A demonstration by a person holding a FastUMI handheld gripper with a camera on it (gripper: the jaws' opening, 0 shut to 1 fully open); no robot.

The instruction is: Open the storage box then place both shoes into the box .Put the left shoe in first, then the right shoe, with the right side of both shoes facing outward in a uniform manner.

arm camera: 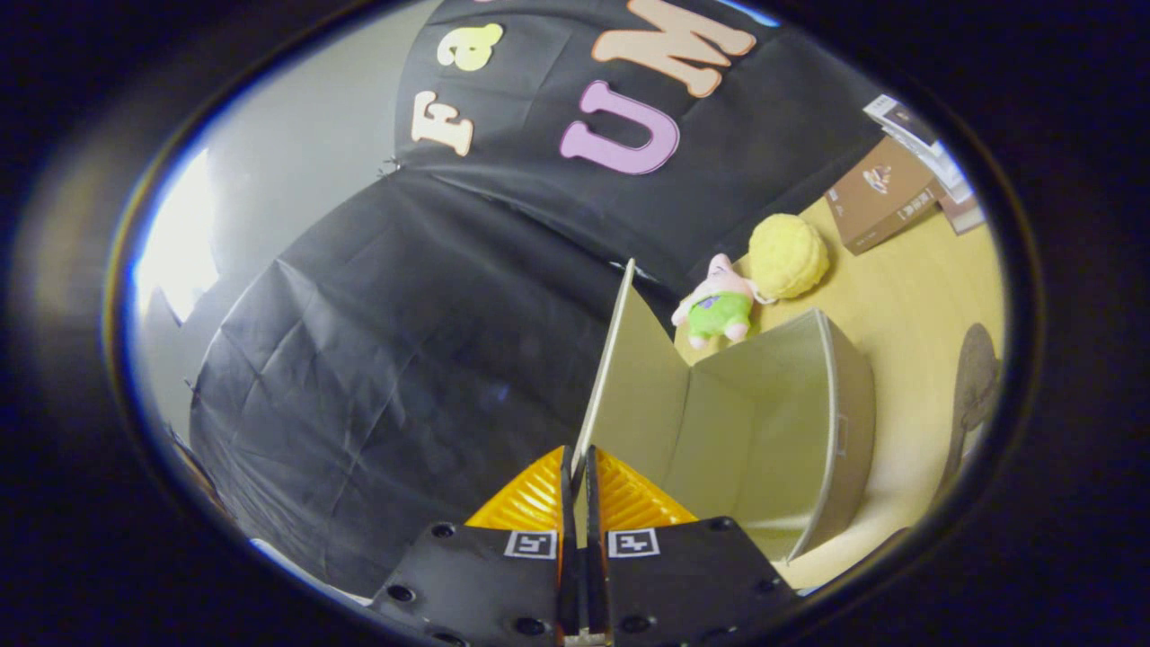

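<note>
My gripper [578, 460] is shut on the thin edge of the storage box's lid [629, 386], which stands lifted and runs away from the fingertips toward the black cloth. The pale beige storage box [791, 422] lies open just right of the fingers on the wooden table, and what shows of its inside is bare. A grey-brown shape [977, 382] lies on the table beyond the box's right side; it is too blurred to tell whether it is a shoe.
A pink plush toy in green shorts [719, 305] and a yellow fluffy ball [788, 256] sit behind the box by the cloth wall. A brown cardboard box [885, 193] and stacked books [934, 157] stand further back on the wooden table [907, 296].
</note>
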